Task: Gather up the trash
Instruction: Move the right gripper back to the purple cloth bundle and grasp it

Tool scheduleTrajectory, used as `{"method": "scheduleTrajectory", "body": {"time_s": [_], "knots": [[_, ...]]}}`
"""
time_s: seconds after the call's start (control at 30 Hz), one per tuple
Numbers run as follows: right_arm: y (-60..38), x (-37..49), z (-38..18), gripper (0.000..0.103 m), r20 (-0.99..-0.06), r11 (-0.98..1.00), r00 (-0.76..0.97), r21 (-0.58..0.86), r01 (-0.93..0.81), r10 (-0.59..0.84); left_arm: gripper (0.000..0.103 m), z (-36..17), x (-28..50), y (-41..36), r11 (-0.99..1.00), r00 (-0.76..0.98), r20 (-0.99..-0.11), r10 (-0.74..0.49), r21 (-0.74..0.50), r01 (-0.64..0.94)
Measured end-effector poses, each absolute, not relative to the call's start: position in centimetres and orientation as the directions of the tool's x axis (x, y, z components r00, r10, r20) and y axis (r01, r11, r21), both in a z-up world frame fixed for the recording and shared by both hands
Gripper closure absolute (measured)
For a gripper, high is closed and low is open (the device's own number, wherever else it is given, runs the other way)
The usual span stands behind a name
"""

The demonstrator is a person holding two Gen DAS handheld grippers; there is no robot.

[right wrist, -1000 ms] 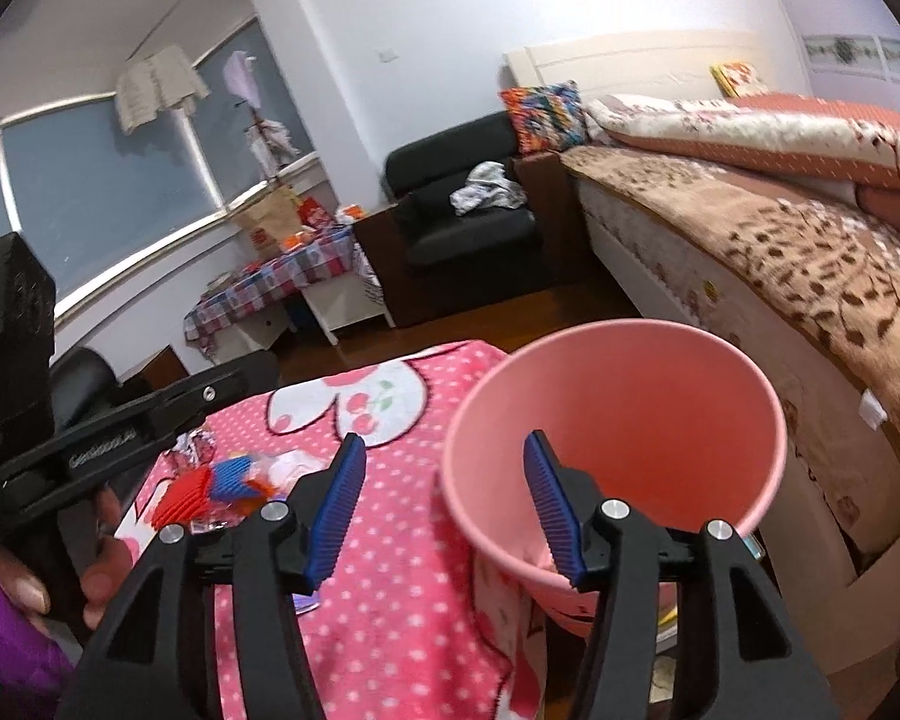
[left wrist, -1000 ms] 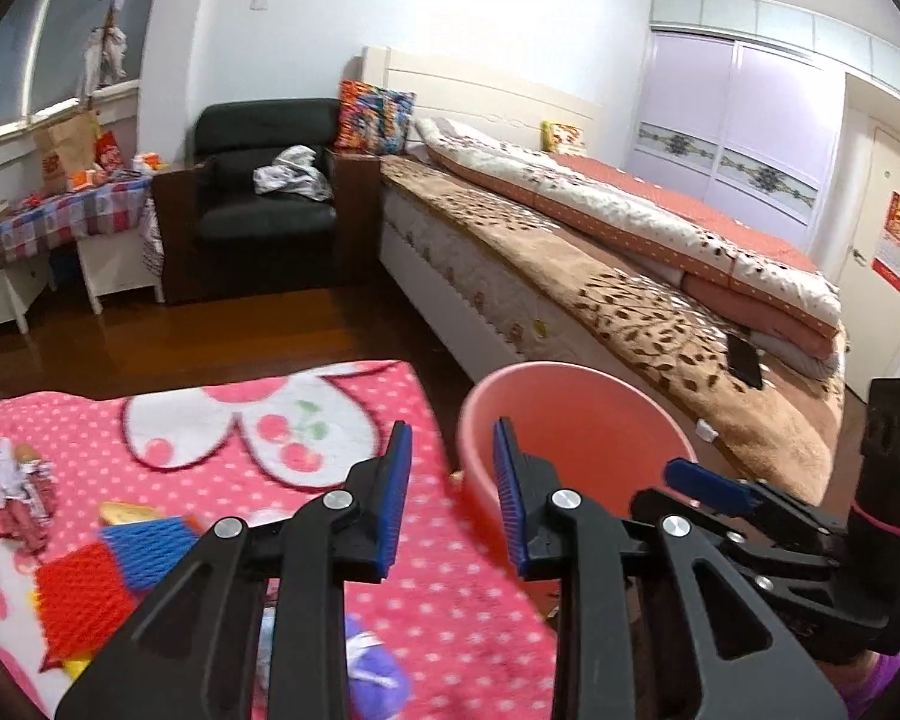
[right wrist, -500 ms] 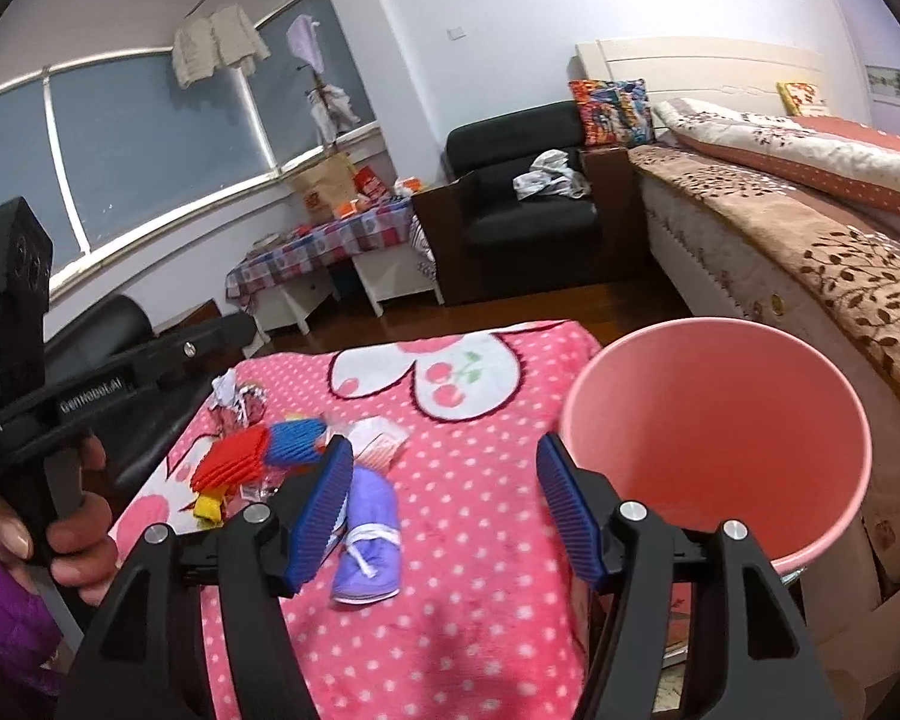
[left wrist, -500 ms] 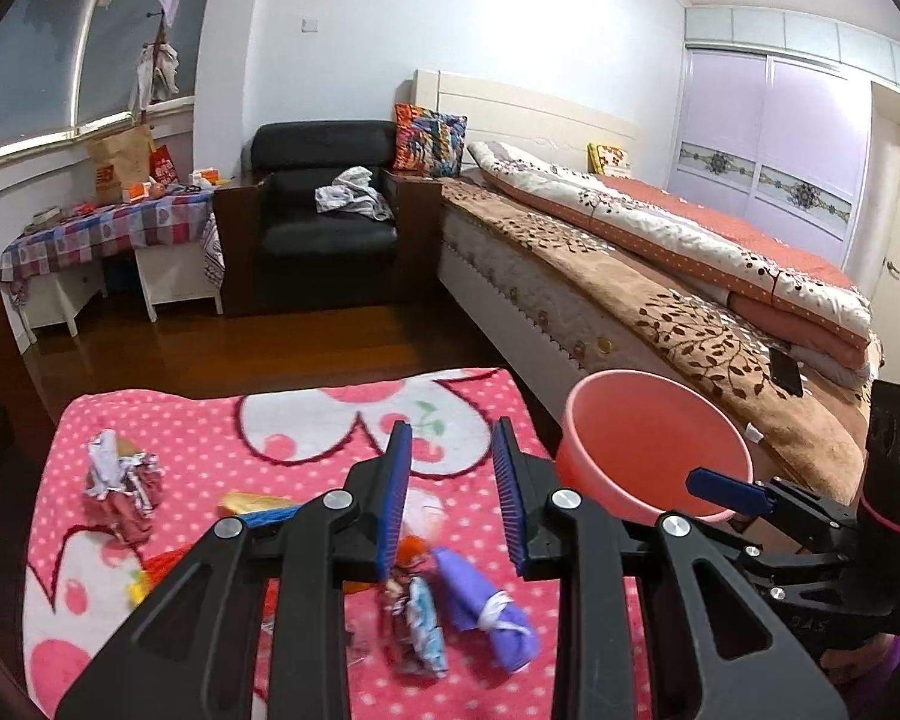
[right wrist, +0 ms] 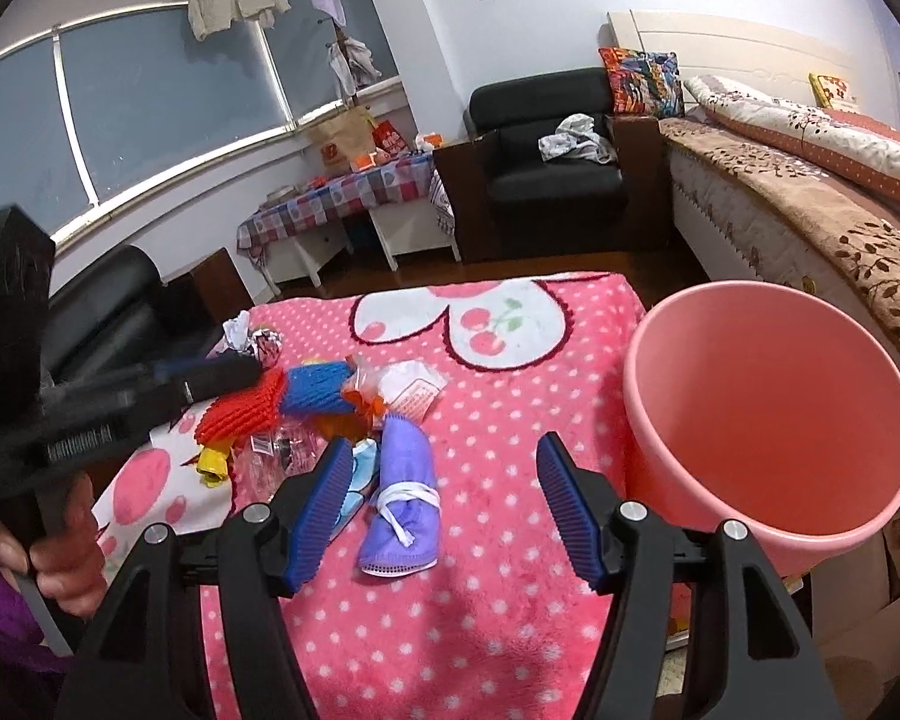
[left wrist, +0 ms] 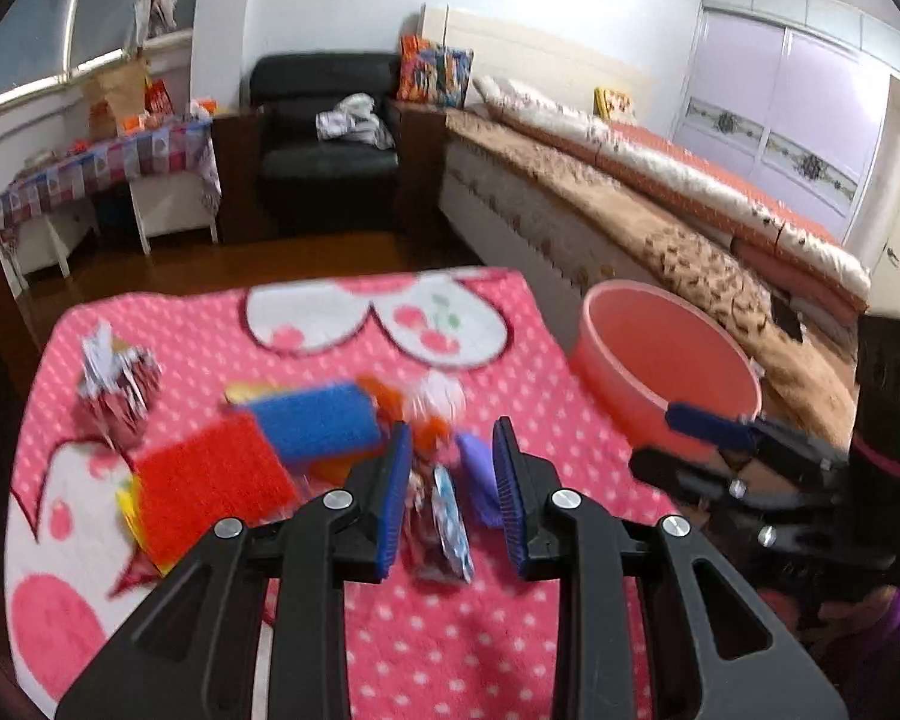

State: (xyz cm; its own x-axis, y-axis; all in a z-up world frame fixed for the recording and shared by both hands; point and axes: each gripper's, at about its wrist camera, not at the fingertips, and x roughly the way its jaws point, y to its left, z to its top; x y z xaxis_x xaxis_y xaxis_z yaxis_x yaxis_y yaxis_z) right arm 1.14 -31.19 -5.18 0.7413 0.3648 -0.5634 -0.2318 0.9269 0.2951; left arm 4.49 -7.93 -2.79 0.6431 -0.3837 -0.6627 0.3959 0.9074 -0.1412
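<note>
Pink fleece with white polka dots and a white cherry-print flower covers the worktop (right wrist: 498,570), filling the lower middle of both views. Next in size, the round pink plastic bucket (right wrist: 768,420) stands at the worktop's right edge, its mouth tilted toward the right wrist camera and taking up the right of that frame; in the left wrist view the pink plastic bucket (left wrist: 666,360) sits right of centre.

The left hand-held gripper (left wrist: 450,498) occupies the bottom centre of its frame, jaws a narrow gap apart and gripping nothing, with a crinkled blue and white foil wrapper (left wrist: 450,516) showing between its fingers. The right hand-held gripper (right wrist: 444,510) is spread wide and empty, low in its frame, framing a rolled purple cloth mask tied with white straps (right wrist: 402,498) lying on the fleece.

Left of centre lie a red foam mesh sleeve (right wrist: 240,408) touching a blue foam mesh sleeve (right wrist: 318,387), then a flat white paper packet (right wrist: 411,387) just beside them. A crumpled silver and red foil wrapper (left wrist: 117,381) rests apart, toward the worktop's far left.
</note>
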Motion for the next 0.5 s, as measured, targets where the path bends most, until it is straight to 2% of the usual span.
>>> {"method": "scheduleTrajectory", "body": {"time_s": [0.3,0.43,0.47,0.5], "knots": [[-31.0,1.5,-6.0,0.040,-0.586,0.927,0.723,0.298,-0.227,0.366,0.075,-7.5,4.6,-9.9,0.893,0.535,-0.776,-0.334,-0.079,0.443],[-30.8,1.5,-6.4,0.040,-0.600,0.927,0.710,0.300,-0.226,0.368,0.076,-8.6,4.7,-10.0,0.893,0.522,-0.793,-0.315,-0.061,0.446],[-30.7,1.5,-6.5,0.040,-0.603,0.927,0.708,0.298,-0.227,0.367,0.077,-8.7,4.7,-9.9,0.894,0.524,-0.794,-0.307,-0.051,0.446],[-30.6,1.6,-6.6,0.040,-0.607,0.927,0.705,0.297,-0.227,0.367,0.087,-8.8,4.8,-9.9,0.894,0.525,-0.796,-0.301,-0.044,0.446]]}}
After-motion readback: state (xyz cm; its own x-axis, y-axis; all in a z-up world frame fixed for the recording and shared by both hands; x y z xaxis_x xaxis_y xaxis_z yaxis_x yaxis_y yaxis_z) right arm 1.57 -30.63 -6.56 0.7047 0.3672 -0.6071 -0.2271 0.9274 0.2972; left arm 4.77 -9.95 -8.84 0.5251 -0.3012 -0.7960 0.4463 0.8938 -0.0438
